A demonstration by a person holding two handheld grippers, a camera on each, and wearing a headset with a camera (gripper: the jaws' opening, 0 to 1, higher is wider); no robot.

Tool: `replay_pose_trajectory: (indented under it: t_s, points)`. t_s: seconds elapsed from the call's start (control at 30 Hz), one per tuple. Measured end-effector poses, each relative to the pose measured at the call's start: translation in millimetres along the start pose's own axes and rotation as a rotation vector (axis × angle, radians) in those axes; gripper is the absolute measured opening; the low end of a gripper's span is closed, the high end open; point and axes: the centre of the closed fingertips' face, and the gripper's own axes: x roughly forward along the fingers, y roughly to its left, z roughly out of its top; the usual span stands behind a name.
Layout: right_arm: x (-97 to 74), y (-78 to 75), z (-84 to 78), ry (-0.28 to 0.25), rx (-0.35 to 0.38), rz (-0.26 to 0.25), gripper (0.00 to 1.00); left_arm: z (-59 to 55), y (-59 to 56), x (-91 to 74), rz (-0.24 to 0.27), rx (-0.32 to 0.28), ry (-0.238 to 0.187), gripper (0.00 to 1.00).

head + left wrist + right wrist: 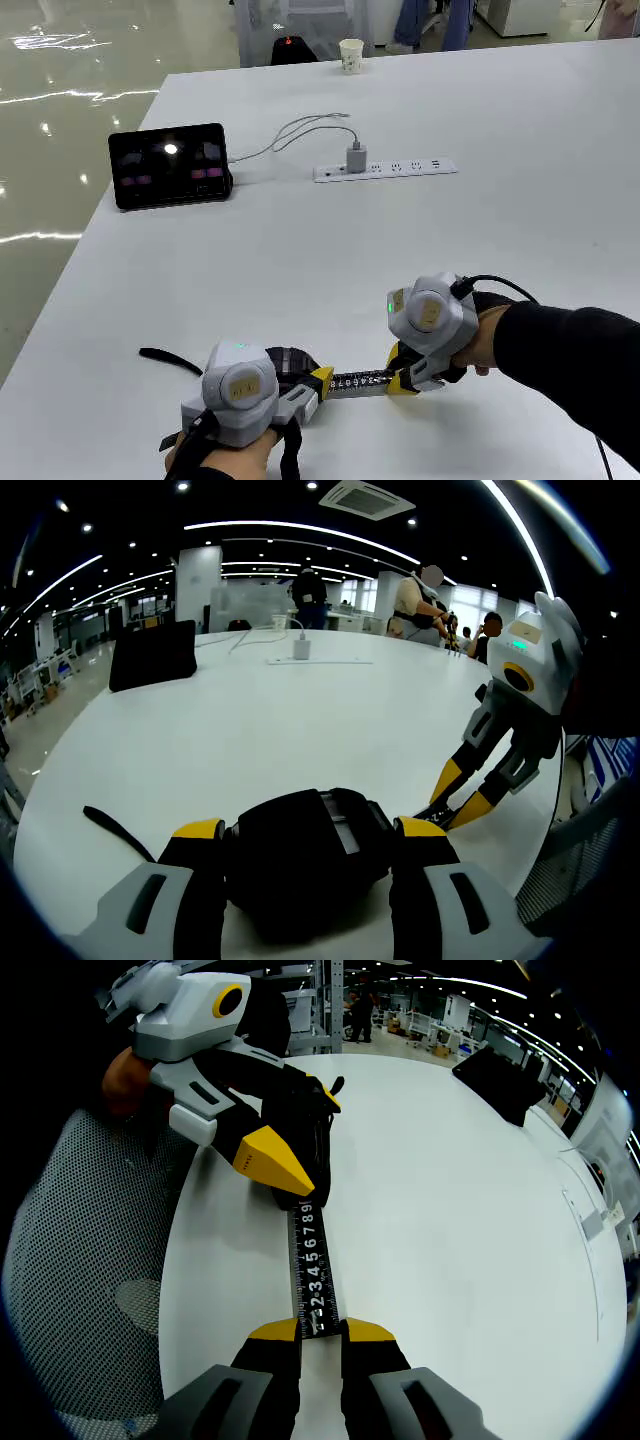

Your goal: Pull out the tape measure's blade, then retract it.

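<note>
The black tape measure case rests on the white table, and my left gripper is shut on it from both sides. In the head view the case sits at the near edge with the left gripper around it. A short length of blade with printed numbers runs from the case to my right gripper, which is shut on the blade's end. The blade lies flat between the two grippers, and the right gripper holds it at the right.
A black tablet stands at the back left. A white power strip with a charger and cable lies mid-table, and a paper cup sits at the far edge. A black strap trails left of the case. People stand in the background.
</note>
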Motion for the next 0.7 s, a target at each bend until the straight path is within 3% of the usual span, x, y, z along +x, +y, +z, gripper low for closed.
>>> replay_pose_trajectory:
  t_s: [0.7]
  points:
    - [7.6,1.5,12.2,-0.017,-0.003,0.000,0.11,-0.2,-0.2,-0.5,-0.001,-0.008,0.002,0.61]
